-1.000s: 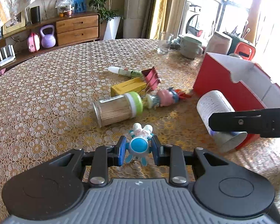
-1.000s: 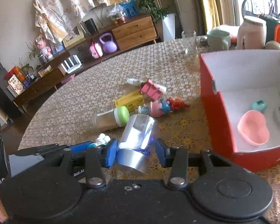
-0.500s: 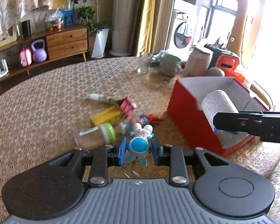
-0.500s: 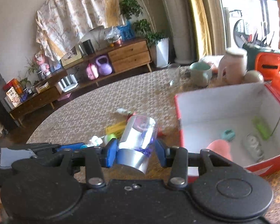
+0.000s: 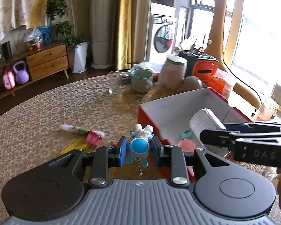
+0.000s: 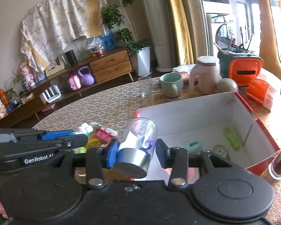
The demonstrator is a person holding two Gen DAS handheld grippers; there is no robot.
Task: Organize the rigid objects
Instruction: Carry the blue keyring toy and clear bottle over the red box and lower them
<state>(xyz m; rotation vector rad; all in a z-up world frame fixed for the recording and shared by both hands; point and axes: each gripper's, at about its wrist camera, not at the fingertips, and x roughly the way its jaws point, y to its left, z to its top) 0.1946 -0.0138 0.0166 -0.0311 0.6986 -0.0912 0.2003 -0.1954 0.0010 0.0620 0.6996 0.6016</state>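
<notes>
My left gripper (image 5: 140,148) is shut on a small blue and white toy figure (image 5: 140,142), held above the table beside the near left corner of the red box (image 5: 149,116). My right gripper (image 6: 135,151) is shut on a clear bottle with a silver cap (image 6: 138,146), held over the box's (image 6: 196,108) near left part; the bottle also shows in the left wrist view (image 5: 204,121). In the box lie a pink heart-shaped piece (image 5: 186,145), a teal piece (image 6: 193,146) and a green piece (image 6: 232,136).
On the table left of the box lie a pink clip (image 5: 93,136), a white tube (image 5: 73,128) and a yellow box (image 5: 75,147). Behind stand a glass (image 5: 114,84), green mug (image 5: 141,80), white jar (image 5: 173,73) and orange case (image 5: 204,69). A dark-capped jar (image 6: 280,162) stands at right.
Both grippers have risen and moved right toward the red box, each keeping its object. The bottle now hangs over the box interior; the table items have dropped lower and left in view.
</notes>
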